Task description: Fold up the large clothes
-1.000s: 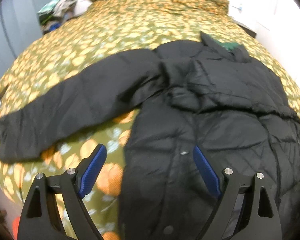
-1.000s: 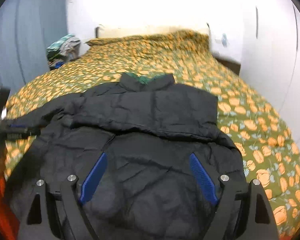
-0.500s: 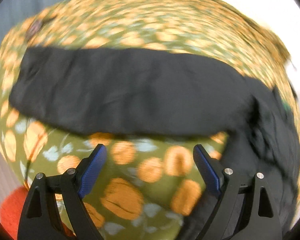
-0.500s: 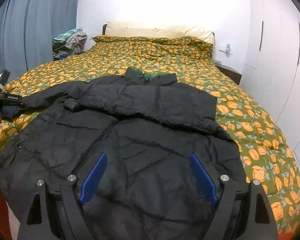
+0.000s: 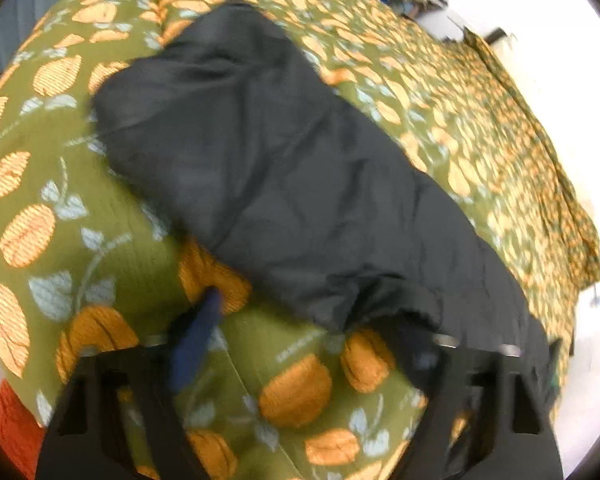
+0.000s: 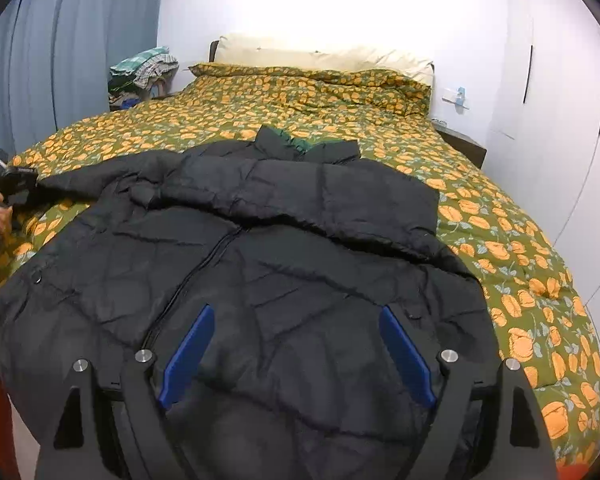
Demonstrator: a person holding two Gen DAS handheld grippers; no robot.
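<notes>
the black jacket (image 6: 260, 264) lies spread on the bed (image 6: 500, 248), one sleeve (image 5: 260, 168) stretched sideways. the left gripper (image 5: 300, 344) hovers at that sleeve, the right gripper (image 6: 296, 352) over the hem, both with fingers apart.

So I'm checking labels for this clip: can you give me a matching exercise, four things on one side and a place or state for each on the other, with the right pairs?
Things:
1. jacket
2. left sleeve
3. right tool
4. clothes pile

Places or states:
A. open, over the jacket's lower front
B. beside the bed's head, by the curtain
C. stretched out sideways on the bedspread
D. lying front up, zipped, collar toward the pillows

Pairs: 1-D, 2-C, 3-A, 4-B
</notes>
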